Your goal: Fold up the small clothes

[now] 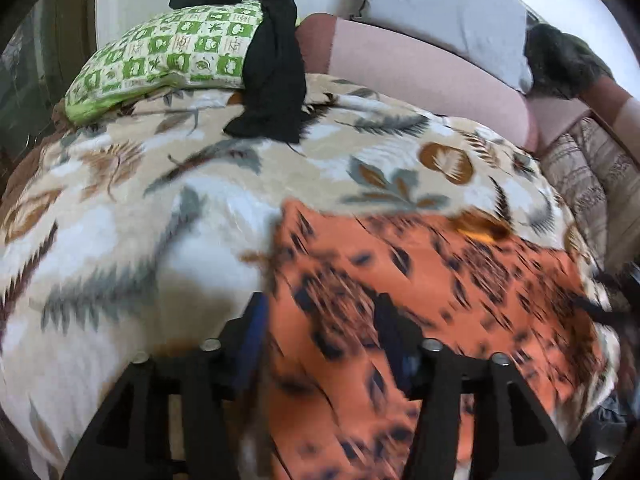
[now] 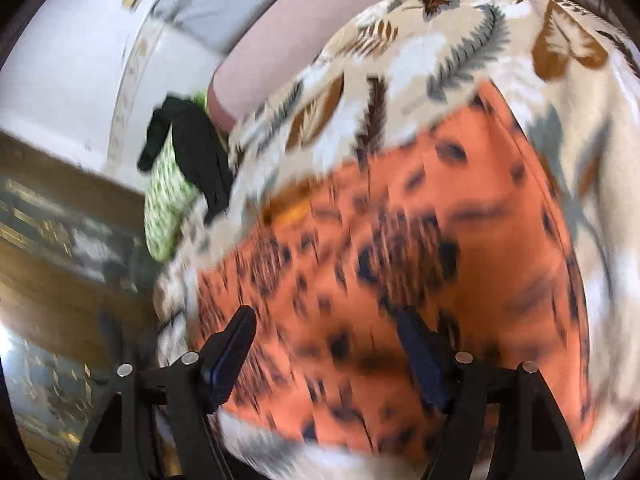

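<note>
Left wrist view: left gripper (image 1: 320, 320), jaws wide, over the orange patterned garment (image 1: 420, 300) at 5 o'clock on the leaf-print blanket (image 1: 160, 200).

Right wrist view: right gripper (image 2: 326, 332), jaws wide and empty, garment centred (image 2: 420, 240). Probably approach; next, pinch an edge.

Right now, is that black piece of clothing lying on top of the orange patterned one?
No, the black garment is draped over the green checked pillow at the far side, well apart from the orange patterned cloth near the camera.
</note>
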Available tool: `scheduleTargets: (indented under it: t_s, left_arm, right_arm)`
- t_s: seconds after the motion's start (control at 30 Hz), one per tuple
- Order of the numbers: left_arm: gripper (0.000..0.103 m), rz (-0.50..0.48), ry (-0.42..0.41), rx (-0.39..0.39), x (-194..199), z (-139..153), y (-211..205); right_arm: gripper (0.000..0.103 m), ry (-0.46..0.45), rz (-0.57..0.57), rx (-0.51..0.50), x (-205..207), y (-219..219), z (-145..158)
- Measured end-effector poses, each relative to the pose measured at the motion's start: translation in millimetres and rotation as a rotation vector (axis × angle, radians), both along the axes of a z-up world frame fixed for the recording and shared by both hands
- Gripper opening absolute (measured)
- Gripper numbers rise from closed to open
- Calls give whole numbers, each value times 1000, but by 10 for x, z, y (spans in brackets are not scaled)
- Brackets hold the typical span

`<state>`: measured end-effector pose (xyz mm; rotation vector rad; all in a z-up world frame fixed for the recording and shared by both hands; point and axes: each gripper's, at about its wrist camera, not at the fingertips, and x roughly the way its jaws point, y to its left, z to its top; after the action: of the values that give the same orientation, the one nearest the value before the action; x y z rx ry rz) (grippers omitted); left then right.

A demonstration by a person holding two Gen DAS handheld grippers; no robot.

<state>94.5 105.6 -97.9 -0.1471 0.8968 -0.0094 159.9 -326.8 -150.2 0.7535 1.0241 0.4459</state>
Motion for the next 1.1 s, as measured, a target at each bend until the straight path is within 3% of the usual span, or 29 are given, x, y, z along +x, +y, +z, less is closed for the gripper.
scheduleTargets:
  t_s: [0.07,0.1,0.13,0.17,0.2,0.27,0.33,0.4,0.43,0.5,0.6,0.67,0.73,0.83,0.87,0.9,1.0,1.1]
  left_arm:
    - [61,-10,23,3,-160,-44,-101]
    - [61,-1,53,13,-219,-82,-137]
    - [61,13,77,20,-260,-99,-149]
    - [61,26,85,16,-328,-102,-157]
    - [61,33,78,17,-358,-95,-165]
    - [64,45,75,50,-381,-86,-218]
    - [64,30,69,58,-387,-74,-276]
    - [64,26,77,63,-400,-66,-336]
    - [64,24,81,65,-414,-54,-351]
    - [64,26,72,70,-470,-8,-352]
    - [68,42,43,78,-533,64,-319]
    - [69,46,41,82,-549,74,-331]
    - [69,38,43,77,-553,71,-358]
    - [69,19,52,80,-568,60,-427]
    - [69,8,49,87,-586,71,-445]
    - [69,6,43,95,-597,81,-449]
    - [70,20,34,92,-597,90,-448]
    - [71,16,46,74,-574,27,-496]
  right_arm:
    - [79,58,-69,-46,381,-213,-270]
    - [74,74,-113,-8,501,-369,-410]
    - [71,73,-197,111,532,-579,-506]
    - [68,83,-301,186,475,-751,-496]
    - [70,73,-350,190,395,-820,-408]
    - [76,-7,-314,93,173,-756,-140]
    - [77,-33,-206,72,-84,-603,-64]
    - [79,10,-185,-17,-230,-576,-164]
    - [79,68,-226,-64,-279,-685,-323]
    - [63,85,-328,59,-423,-912,-412]
    - [74,28,-340,-39,-637,-890,-84]
    - [78,-25,-286,-7,-848,-758,68]
    - [83,-34,-208,-4,-988,-595,59]
    - [84,44,-191,-116,-1033,-549,-256]
    - [76,66,-231,-60,-1076,-623,-361]
    - [76,50,-297,11,-1182,-720,-310]
    - [77,24,-330,-37,-1363,-729,-51]
    - [79,31,-309,38,-1643,-646,-7]
